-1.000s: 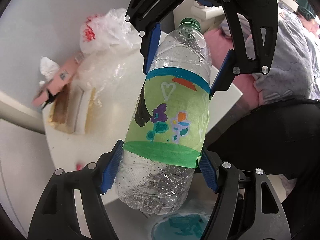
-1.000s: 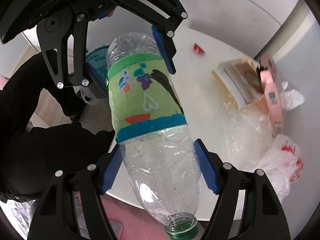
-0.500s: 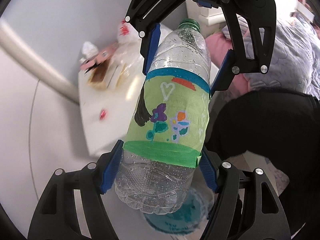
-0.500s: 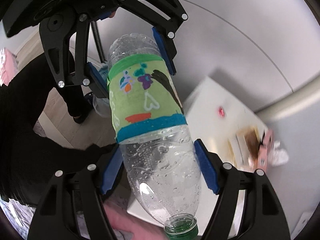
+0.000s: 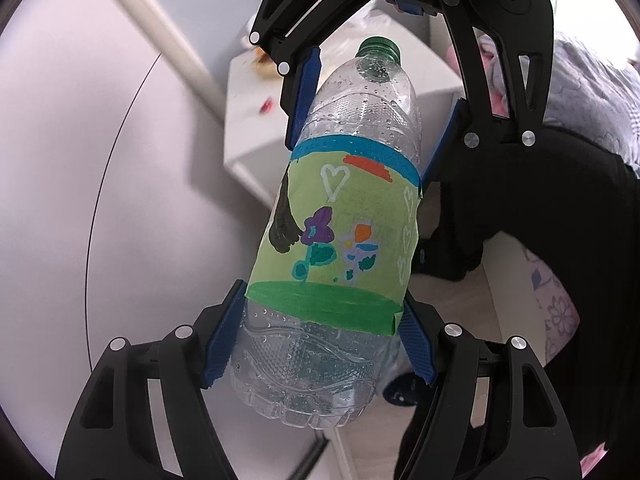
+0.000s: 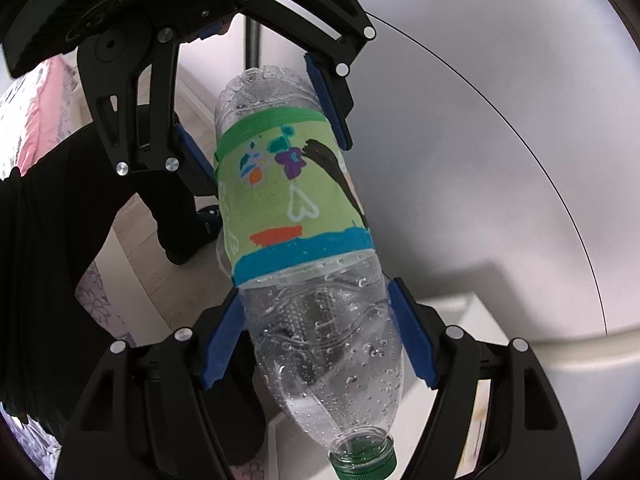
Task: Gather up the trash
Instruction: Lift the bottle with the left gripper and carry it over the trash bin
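A clear plastic bottle (image 5: 340, 220) with a green cap and a hand-drawn green paper label hangs in the air between both grippers. My left gripper (image 5: 320, 344) is shut on its ribbed base end, blue pads pressed to both sides. My right gripper (image 5: 372, 120) is shut on the shoulder just below the cap. In the right wrist view the bottle (image 6: 288, 200) points cap-first toward the camera, with the right gripper (image 6: 316, 340) near the neck and the left gripper (image 6: 260, 128) at the far end. Droplets cling to the inside of the bottle.
A small white table (image 5: 248, 120) stands behind the bottle with a red scrap (image 5: 266, 106) on it. A person in black clothing (image 5: 540, 220) stands at the right, beside grey bedding (image 5: 592, 80). A pale curved panel (image 6: 480, 140) fills the other side. Light wooden floor (image 6: 160, 280) lies below.
Both grippers have carried the bottle away from the white table, which now looks smaller and farther off. The trash bags and box on it have slid out of sight. Both grips are unchanged.
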